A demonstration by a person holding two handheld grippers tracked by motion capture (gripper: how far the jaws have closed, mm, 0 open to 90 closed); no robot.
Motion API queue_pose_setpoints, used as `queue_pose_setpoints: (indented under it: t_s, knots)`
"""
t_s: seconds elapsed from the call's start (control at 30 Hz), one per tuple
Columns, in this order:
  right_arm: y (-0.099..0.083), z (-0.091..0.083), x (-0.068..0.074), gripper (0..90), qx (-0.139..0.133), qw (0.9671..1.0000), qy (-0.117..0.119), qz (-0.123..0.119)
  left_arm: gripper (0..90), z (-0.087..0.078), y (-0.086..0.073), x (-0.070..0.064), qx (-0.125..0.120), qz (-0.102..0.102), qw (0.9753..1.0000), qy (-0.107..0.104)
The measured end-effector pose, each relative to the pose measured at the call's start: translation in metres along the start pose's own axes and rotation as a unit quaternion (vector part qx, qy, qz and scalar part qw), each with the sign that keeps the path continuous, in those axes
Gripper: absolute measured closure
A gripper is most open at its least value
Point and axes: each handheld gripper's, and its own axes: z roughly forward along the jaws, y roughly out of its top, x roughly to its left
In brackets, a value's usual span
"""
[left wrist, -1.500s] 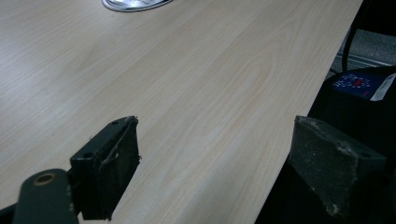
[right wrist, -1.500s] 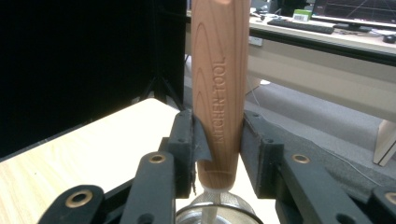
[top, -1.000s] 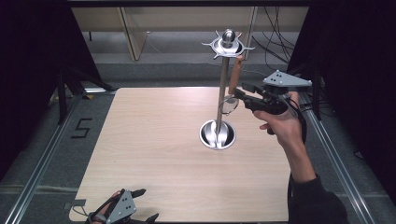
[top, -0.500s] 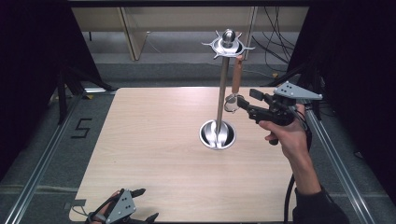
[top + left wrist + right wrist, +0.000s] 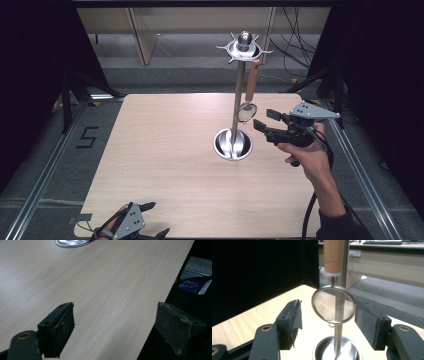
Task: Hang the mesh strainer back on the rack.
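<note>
A metal stand [image 5: 239,95] rises from a round base [image 5: 233,145] on the wooden table [image 5: 165,150], with a ring of hooks [image 5: 244,47] at its top. A small strainer with a wooden handle [image 5: 251,80] hangs from one hook, its mesh ring [image 5: 246,112] beside the pole. My right gripper [image 5: 265,120] is open just right of the ring and not touching it. In the right gripper view the ring [image 5: 333,304] hangs ahead of my right gripper [image 5: 329,308], between its spread jaws. My left gripper [image 5: 156,219] rests open at the table's near edge.
In the left gripper view my left gripper [image 5: 116,315] holds nothing, and the stand's base [image 5: 72,242] sits far ahead on the table [image 5: 100,277]. Black curtains flank the table, with cables and a wooden bench behind it.
My right gripper has drawn back from the strainer, to the right and toward the near side. The strainer stays hanging on its hook. The left gripper has not moved.
</note>
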Motion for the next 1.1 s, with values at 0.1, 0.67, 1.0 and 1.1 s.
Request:
queue_pose_setpoints:
  t_s: [0.1, 0.67, 1.0, 1.1]
  knots:
    - [-0.004, 0.001, -0.001, 38.1, 0.005, 1.0000, -0.002, 0.004, 15.2, 0.000, 0.000, -0.001, -0.001, -0.004, 1.0000, -0.001]
    - [-0.021, 0.005, 0.003, 36.2, 0.030, 0.9993, -0.009, -0.021, 15.2, -0.001, 0.000, -0.001, -0.001, 0.001, 1.0000, 0.001]
    - [-0.030, 0.006, 0.005, 36.1, 0.033, 0.9990, -0.019, -0.022, 15.2, -0.001, 0.000, 0.000, 0.001, 0.006, 1.0000, 0.003]
    - [-0.032, 0.005, 0.007, 36.1, 0.039, 0.9989, -0.019, -0.016, 15.2, -0.001, 0.000, 0.000, 0.001, 0.006, 1.0000, 0.003]
